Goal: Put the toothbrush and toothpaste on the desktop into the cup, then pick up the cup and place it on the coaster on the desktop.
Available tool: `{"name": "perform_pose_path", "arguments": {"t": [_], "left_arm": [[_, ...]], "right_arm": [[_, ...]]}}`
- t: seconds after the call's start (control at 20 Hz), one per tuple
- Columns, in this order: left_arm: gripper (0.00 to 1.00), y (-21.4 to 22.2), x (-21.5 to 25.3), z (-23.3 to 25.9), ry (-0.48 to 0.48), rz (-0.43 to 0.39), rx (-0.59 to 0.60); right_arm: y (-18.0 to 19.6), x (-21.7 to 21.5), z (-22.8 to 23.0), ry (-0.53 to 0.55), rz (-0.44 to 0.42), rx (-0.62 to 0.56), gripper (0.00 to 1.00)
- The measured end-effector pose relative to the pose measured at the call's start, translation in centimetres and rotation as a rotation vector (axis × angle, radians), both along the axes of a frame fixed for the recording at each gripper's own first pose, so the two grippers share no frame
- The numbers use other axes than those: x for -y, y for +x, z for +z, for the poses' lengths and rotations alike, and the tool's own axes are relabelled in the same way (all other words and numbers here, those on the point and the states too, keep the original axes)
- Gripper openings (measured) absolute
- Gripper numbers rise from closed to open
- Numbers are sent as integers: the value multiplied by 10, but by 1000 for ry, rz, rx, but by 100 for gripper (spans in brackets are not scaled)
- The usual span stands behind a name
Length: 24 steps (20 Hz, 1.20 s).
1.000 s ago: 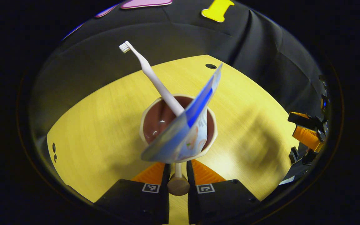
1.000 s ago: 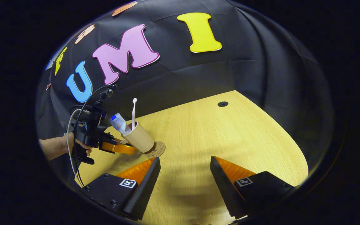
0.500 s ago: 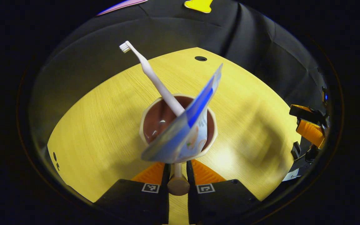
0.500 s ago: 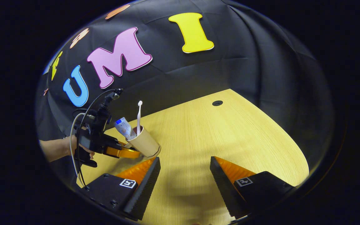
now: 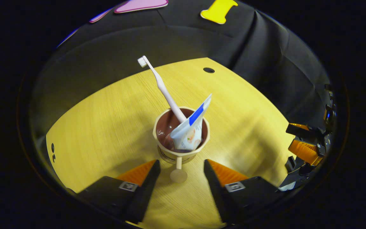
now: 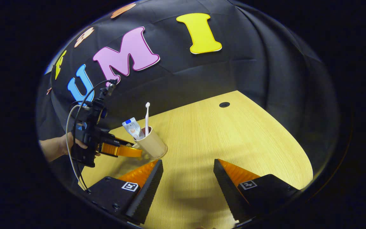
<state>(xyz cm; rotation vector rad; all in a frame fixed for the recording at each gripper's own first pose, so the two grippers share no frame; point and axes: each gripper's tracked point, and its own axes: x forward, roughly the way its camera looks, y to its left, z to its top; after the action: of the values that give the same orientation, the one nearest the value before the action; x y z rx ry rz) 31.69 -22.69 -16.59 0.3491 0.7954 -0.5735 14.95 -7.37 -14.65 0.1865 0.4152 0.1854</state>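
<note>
A beige cup (image 5: 181,140) with a brown inside stands upright on the wooden desk, with a white toothbrush (image 5: 160,86) and a blue-and-white toothpaste tube (image 5: 189,132) leaning in it. A round coaster (image 5: 167,156) peeks out under its base. The cup's knobbed handle (image 5: 179,174) points back between the fingers of my left gripper (image 5: 181,163), which is open and not touching it. In the right gripper view the same cup (image 6: 152,147) sits at the left, with the left gripper (image 6: 122,150) just behind it. My right gripper (image 6: 186,168) hovers open and empty over bare desk.
The desk (image 6: 233,136) has a small cable hole (image 6: 224,104) near its far edge, against the black cloth wall. A hand (image 6: 59,148) holds the left gripper at the desk's left side. The right gripper (image 5: 307,143) shows at the right rim of the left gripper view.
The left gripper carried the tilted cup onto the coaster, set it upright, then opened off the handle and drew back. The right gripper stayed nearly still.
</note>
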Motion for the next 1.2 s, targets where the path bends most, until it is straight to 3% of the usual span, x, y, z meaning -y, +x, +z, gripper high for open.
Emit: {"name": "perform_pose_path", "arguments": {"t": [0.05, 0.3, 0.65, 1.05, 1.2], "left_arm": [[100, -9, -4, 7, -15, 17, 7], [98, -62, -15, 59, -162, 109, 124], [98, -129, -82, 136, -328, 331, 399], [97, -219, -164, 198, -385, 408, 681], [97, -252, -187, 197, -325, 423, 756]], "right_arm": [[-1, 3, 8, -19, -7, 18, 98], [-10, 3, 47, -33, -17, 79, 98], [-49, -12, 103, -67, -27, 189, 98], [-112, -71, 128, -160, 62, 253, 98], [-137, -87, 134, -235, 46, 294, 98]]}}
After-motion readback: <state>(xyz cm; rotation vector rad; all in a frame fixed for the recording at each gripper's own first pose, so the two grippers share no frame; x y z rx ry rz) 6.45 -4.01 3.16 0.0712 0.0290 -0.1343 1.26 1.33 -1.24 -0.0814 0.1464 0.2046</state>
